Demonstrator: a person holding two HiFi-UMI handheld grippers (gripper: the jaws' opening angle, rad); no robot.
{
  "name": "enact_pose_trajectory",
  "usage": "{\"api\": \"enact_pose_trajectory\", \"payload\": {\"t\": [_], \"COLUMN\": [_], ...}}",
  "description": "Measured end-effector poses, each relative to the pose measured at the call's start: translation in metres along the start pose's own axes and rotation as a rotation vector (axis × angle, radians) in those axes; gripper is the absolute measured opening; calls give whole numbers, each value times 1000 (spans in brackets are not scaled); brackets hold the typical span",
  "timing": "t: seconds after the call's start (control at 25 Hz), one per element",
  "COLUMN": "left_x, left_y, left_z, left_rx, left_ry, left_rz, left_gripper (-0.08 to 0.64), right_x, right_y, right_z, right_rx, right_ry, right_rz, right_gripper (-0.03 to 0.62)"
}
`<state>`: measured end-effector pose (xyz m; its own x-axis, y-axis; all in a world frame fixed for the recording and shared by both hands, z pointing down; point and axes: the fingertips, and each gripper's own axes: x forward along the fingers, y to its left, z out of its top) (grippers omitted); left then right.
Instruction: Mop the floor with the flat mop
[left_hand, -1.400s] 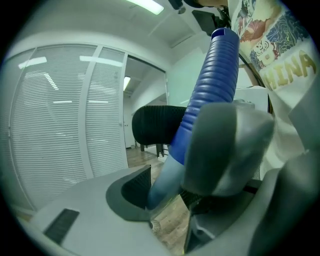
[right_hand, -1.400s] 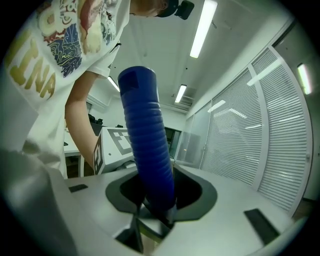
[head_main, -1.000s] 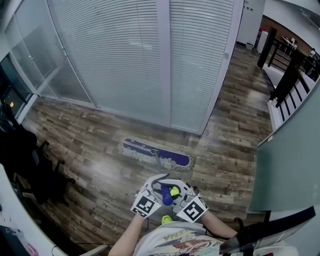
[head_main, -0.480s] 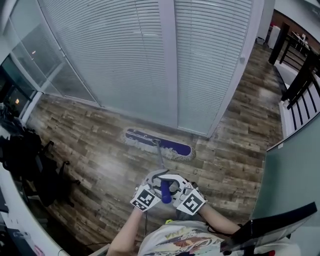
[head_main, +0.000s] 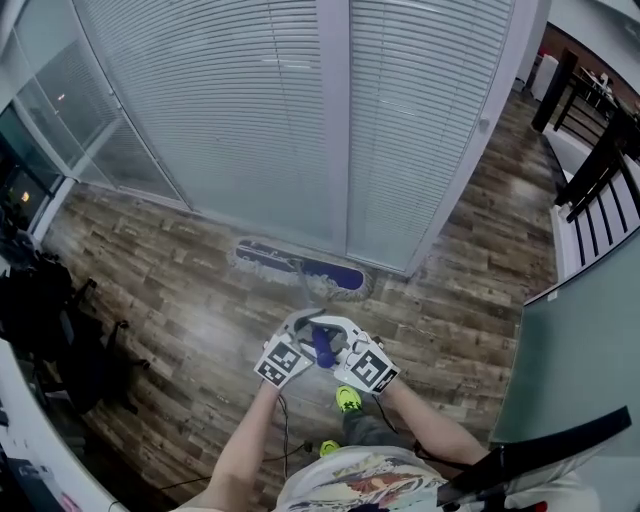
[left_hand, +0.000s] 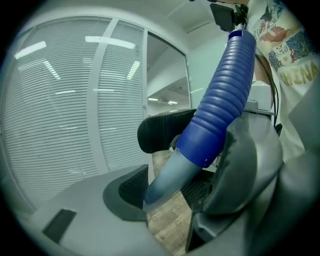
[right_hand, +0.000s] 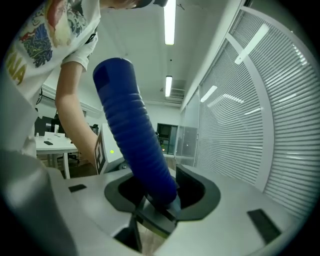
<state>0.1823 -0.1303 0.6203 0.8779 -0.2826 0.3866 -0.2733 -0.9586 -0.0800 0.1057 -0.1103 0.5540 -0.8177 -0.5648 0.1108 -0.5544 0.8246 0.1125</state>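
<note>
Clamping the mop handle (head_main: 322, 346) in my left gripper (left_hand: 152, 167) and right gripper (right_hand: 160, 192) (both jaws just eased wider, handle between them); mop head (head_main: 300, 270) lies at twelve o'clock.

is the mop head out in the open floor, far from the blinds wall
No, the mop head lies close along the foot of the blinds wall.

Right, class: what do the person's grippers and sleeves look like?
The left gripper and right gripper are light grey, rounded plastic shells with black ridged pads. Each carries a white cube with black square markers. The T-shirt is white, short-sleeved, with a colourful print.
</note>
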Motion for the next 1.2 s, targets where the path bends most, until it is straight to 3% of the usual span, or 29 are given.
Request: {"api": "enact_pose_trajectory", "payload": {"t": [0.36, 0.84, 1.2], "left_x": [-61, -179, -212], "left_y": [-82, -279, -397], "left_z": [-10, -46, -45], "left_rx": [-32, -61, -79], "left_ry": [-20, -29, -3], "left_rz": [18, 22, 40], "left_gripper": [163, 166, 167], "right_x": [-27, -100, -176], "right_y": [99, 320, 418], "right_z": [14, 26, 35], "right_rx": [3, -27, -28], "right_ry": [17, 40, 38], "right_rz": [15, 18, 44], "right_gripper": [156, 156, 156]}}
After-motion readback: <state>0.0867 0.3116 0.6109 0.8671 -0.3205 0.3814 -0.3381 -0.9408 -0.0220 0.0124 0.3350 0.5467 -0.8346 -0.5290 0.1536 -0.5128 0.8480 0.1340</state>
